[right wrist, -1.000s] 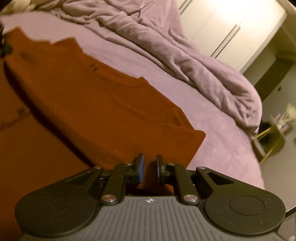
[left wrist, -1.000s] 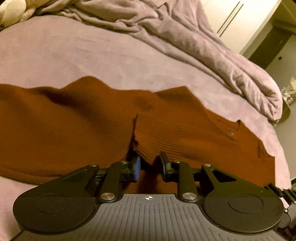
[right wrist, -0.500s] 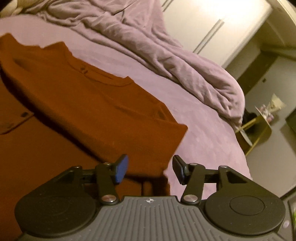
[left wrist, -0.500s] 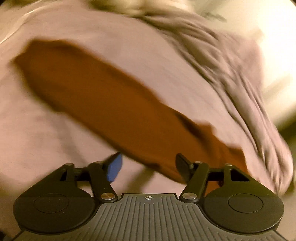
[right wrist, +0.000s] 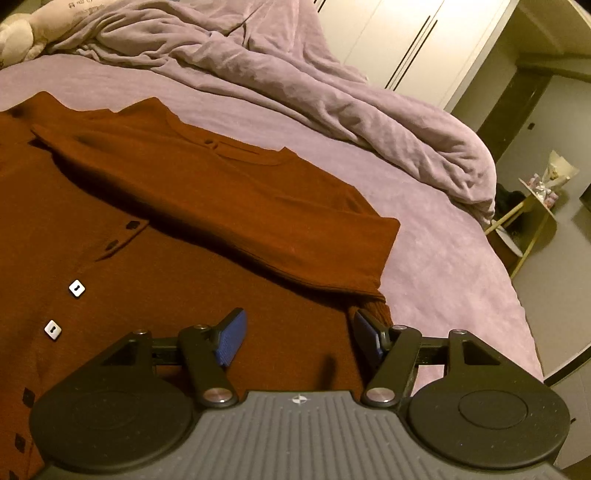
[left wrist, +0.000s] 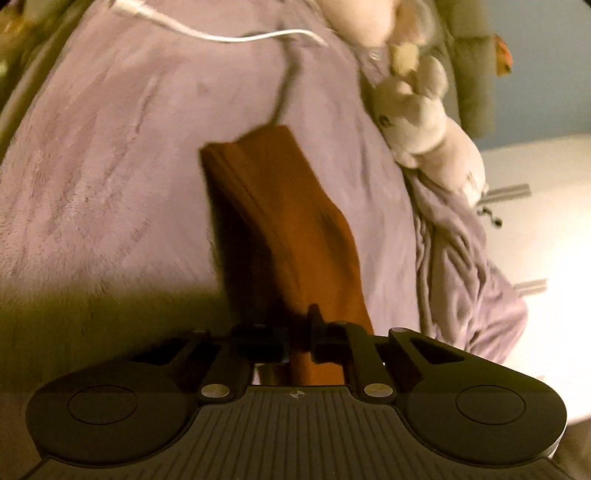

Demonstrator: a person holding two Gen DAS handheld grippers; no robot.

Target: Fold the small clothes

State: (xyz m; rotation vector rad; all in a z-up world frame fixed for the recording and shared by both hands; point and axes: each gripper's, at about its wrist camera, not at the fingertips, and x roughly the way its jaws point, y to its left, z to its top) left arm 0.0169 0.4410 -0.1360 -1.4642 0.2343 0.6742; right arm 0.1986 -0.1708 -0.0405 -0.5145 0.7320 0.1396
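A rust-brown knit cardigan [right wrist: 177, 236] lies on the purple bed, with its right sleeve [right wrist: 236, 206] folded across the chest and white square buttons [right wrist: 77, 288] down the front. My right gripper [right wrist: 299, 332] is open and empty, just above the cardigan's lower right edge. In the left wrist view my left gripper [left wrist: 299, 332] is shut on the other brown sleeve [left wrist: 280, 221], which stretches away from the jaws over the bed. That view is blurred.
A crumpled purple duvet [right wrist: 332, 92] lies along the far side of the bed. A plush toy [left wrist: 424, 110] and a white cable [left wrist: 221, 35] lie near the head of the bed. White wardrobes [right wrist: 399, 40] and a small side table [right wrist: 532, 221] stand beyond.
My right gripper has let go of the folded sleeve and opened wide. My left gripper opened, swung left, then shut on the other sleeve.
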